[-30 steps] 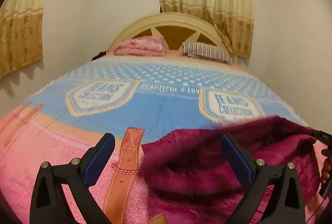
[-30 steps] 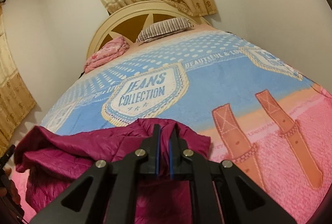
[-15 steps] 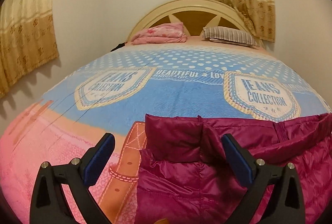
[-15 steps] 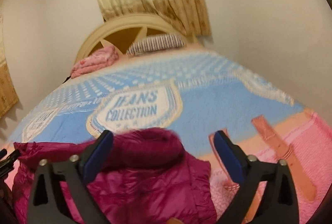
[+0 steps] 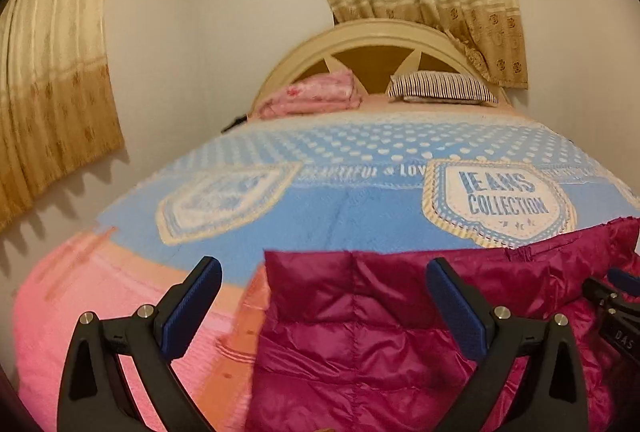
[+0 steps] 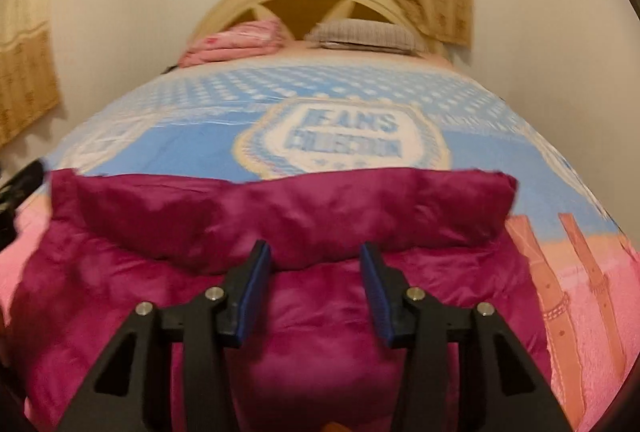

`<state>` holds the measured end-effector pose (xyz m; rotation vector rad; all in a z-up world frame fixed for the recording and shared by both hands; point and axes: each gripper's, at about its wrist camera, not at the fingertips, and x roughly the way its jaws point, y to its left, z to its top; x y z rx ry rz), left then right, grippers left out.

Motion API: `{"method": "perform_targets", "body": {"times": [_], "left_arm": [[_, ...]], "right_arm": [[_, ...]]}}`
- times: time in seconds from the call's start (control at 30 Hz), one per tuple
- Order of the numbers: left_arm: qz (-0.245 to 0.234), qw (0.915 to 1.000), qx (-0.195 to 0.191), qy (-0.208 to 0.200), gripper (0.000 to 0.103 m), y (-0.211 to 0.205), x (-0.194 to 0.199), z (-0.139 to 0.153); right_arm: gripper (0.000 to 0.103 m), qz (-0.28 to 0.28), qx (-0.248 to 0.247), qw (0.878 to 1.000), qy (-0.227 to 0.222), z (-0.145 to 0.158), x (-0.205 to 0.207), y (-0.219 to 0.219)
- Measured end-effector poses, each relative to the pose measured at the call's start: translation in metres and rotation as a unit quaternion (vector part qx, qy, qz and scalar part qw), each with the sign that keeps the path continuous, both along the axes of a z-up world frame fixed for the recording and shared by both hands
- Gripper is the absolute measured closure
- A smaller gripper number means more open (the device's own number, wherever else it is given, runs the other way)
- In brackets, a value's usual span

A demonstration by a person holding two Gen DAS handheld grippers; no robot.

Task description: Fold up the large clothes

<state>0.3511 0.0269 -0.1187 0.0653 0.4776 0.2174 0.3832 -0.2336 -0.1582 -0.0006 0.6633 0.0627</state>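
Note:
A magenta quilted puffer jacket [image 5: 360, 332] lies on the near end of the bed, its far edge folded into a thick band [image 6: 280, 207]. My left gripper [image 5: 324, 300] is wide open and empty above the jacket's left edge. My right gripper [image 6: 316, 288] is partly open and empty, hovering over the middle of the jacket just short of the folded band. The right gripper also shows at the right edge of the left wrist view [image 5: 612, 296].
The bed carries a blue and pink "Jeans Collection" blanket [image 5: 340, 199]. A folded pink quilt [image 5: 316, 95] and a striped pillow [image 5: 440, 87] lie by the headboard. Curtains [image 5: 48, 79] and walls stand close on the left and behind the bed.
My right gripper let go of the jacket, opened wide, then narrowed partway. The jacket dropped and now lies flatter on the bed. My left gripper stayed open and shifted left.

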Motion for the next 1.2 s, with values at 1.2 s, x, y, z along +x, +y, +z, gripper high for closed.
{"method": "perform_targets", "body": {"times": [1.2], "left_arm": [[0.0,0.99,0.002,0.141,0.001,-0.013,0.071,-0.087]], "right_arm": [[0.054,-0.033,0.016,0.998,0.056,-0.041,0.027,-0.018]]}}
